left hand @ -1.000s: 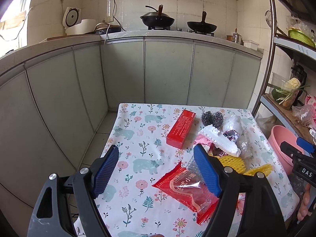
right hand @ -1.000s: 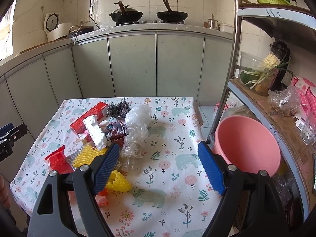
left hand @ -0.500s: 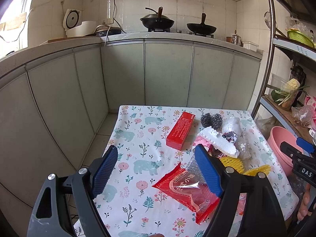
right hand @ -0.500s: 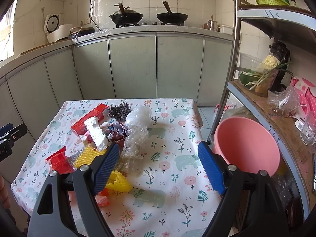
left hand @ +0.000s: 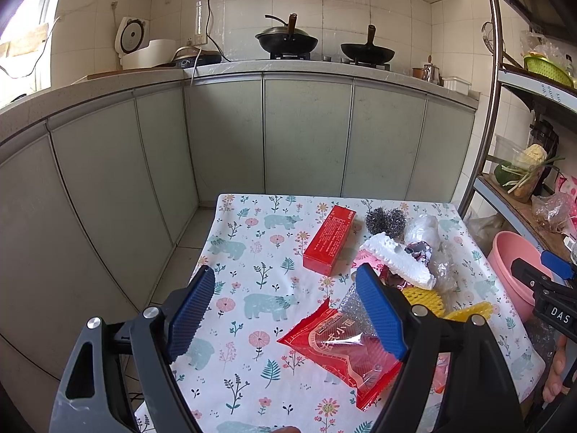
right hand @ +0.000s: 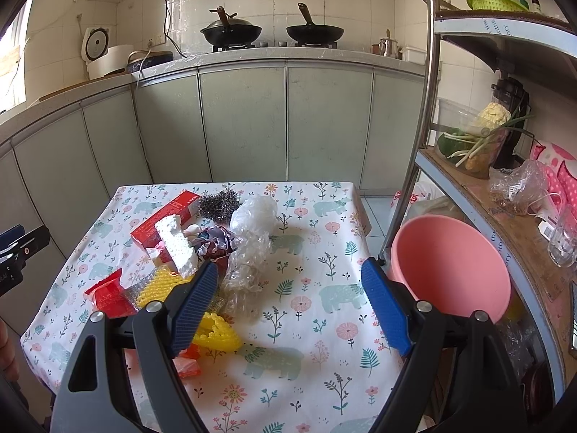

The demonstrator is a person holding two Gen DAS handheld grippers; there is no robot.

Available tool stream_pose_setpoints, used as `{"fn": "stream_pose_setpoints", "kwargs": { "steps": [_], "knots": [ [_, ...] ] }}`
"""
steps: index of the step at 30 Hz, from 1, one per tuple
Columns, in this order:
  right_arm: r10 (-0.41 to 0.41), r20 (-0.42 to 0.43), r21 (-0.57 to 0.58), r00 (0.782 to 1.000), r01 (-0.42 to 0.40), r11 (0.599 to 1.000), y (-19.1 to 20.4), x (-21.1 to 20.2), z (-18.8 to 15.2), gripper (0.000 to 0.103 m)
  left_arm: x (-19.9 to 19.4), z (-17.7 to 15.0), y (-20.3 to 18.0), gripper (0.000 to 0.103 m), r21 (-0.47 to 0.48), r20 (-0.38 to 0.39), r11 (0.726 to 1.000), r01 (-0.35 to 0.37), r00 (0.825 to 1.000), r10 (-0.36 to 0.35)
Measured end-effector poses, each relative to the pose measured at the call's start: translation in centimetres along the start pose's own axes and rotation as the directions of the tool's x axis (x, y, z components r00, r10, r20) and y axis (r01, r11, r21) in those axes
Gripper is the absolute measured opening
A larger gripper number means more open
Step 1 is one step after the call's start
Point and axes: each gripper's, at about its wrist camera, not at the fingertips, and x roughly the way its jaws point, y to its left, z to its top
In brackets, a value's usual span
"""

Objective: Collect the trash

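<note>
Nothing has moved; both grippers' jaws gape, holding nothing; pink basin (right hand: 450, 267) holds nothing

red wrapper (left hand: 342, 353) — right end behind tool finger | orange scrap (right hand: 187, 361) — mostly hidden, unidentifiable

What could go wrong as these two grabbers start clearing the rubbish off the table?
Both the left gripper and right gripper are open and hold nothing. The clear plastic wrap is crumpled and may slip from the pads. The trash is heaped together, so lifting the white foam piece could drag its neighbours. The pink bin sits past the table edge, so drops may miss.
</note>
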Motion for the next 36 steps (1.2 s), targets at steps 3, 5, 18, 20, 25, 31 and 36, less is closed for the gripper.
{"fn": "stream_pose_setpoints", "kwargs": {
  "steps": [3,5,18,20,25,31,36],
  "knots": [
    [0.001,0.001,0.000,1.000,-0.001,1.000,-0.01,-0.03,0.00,0.082,0.00,0.00,0.01,0.079,-0.001,0.000,1.000,0.000,1.000,0.000],
    [0.000,0.002,-0.001,1.000,0.000,1.000,0.05,-0.05,0.02,0.082,0.00,0.00,-0.01,0.079,0.000,0.000,1.000,-0.001,1.000,0.001],
    [0.001,0.007,-0.002,1.000,-0.001,1.000,0.09,-0.23,0.20,0.082,-0.05,0.05,-0.06,0.079,0.001,0.000,1.000,0.001,1.000,-0.001],
    [0.001,0.007,-0.002,1.000,-0.001,1.000,0.12,-0.24,0.24,0.082,-0.05,0.04,-0.07,0.079,0.001,0.000,1.000,0.000,1.000,0.000],
    [0.003,0.013,-0.001,1.000,-0.003,1.000,0.10,-0.46,0.43,0.082,-0.10,0.05,-0.14,0.079,0.002,0.000,1.000,0.002,1.000,-0.002],
    [0.007,0.013,-0.003,1.000,-0.007,1.000,-0.06,-0.48,0.36,0.082,-0.31,0.37,-0.54,0.079,0.013,-0.002,1.000,0.014,1.000,-0.013],
    [0.018,0.014,-0.003,1.000,-0.018,1.000,-0.39,-0.47,0.30,0.082,0.06,0.19,-0.50,0.079,0.022,-0.009,0.999,0.038,0.999,-0.038]
  ]
}}
